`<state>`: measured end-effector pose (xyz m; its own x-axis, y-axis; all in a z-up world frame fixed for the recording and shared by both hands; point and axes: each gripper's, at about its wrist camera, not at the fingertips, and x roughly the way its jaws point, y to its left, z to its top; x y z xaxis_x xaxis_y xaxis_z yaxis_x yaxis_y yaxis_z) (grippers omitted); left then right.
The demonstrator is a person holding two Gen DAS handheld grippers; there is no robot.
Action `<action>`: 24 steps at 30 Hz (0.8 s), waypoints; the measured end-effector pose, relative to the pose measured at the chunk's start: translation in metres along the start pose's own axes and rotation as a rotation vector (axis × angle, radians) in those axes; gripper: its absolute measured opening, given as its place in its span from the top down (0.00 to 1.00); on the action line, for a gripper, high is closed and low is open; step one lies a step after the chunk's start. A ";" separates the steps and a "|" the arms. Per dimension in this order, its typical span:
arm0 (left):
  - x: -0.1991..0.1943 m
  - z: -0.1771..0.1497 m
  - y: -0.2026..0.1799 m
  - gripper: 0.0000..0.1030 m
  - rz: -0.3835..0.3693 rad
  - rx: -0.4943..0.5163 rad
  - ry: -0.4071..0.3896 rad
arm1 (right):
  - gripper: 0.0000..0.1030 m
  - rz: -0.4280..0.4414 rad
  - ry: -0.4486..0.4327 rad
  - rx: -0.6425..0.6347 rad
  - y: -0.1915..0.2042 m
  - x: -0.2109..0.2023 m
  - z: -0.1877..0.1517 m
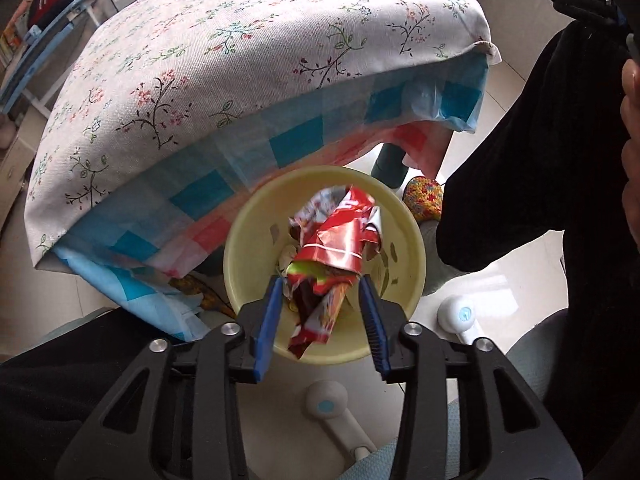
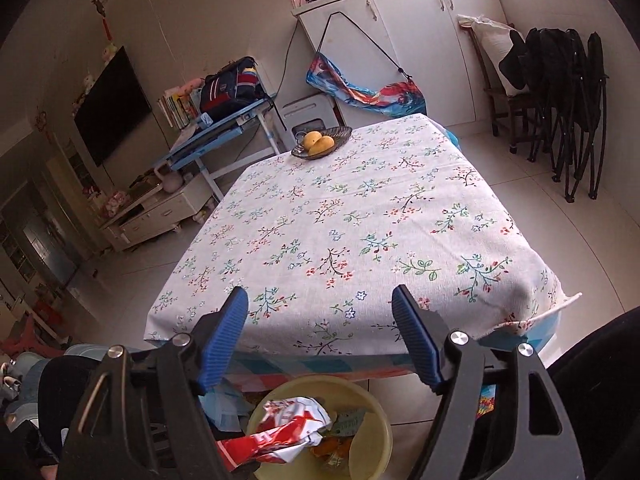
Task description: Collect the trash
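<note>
Trash wrappers (image 1: 334,252) sit over the yellow bin (image 1: 412,240) below the counter (image 1: 208,60), loose between the spread left hand-held gripper (image 1: 320,286): likely the drop step. Right hand-held gripper (image 2: 320,300) is spread, empty; next, find remaining litter.

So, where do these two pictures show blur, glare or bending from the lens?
Left wrist view: the red wrapper over the yellow bin is partly motion-blurred with white glare streaks; the tablecloth bulges from the fisheye. Right wrist view: sharp, dark corners, cabinet edges bend.
</note>
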<state>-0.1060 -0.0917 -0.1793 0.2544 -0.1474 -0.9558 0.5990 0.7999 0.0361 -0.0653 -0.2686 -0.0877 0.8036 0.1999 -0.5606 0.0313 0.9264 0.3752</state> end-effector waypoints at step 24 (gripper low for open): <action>-0.134 0.019 0.044 0.12 0.307 -0.339 -0.593 | 0.15 -0.119 -0.185 -0.206 0.029 -0.045 0.002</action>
<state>-0.0994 -0.0482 -0.0442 0.7969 -0.1006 -0.5957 0.1926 0.9769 0.0926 -0.0990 -0.2510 -0.0504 0.8968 0.0418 -0.4404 0.0258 0.9889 0.1464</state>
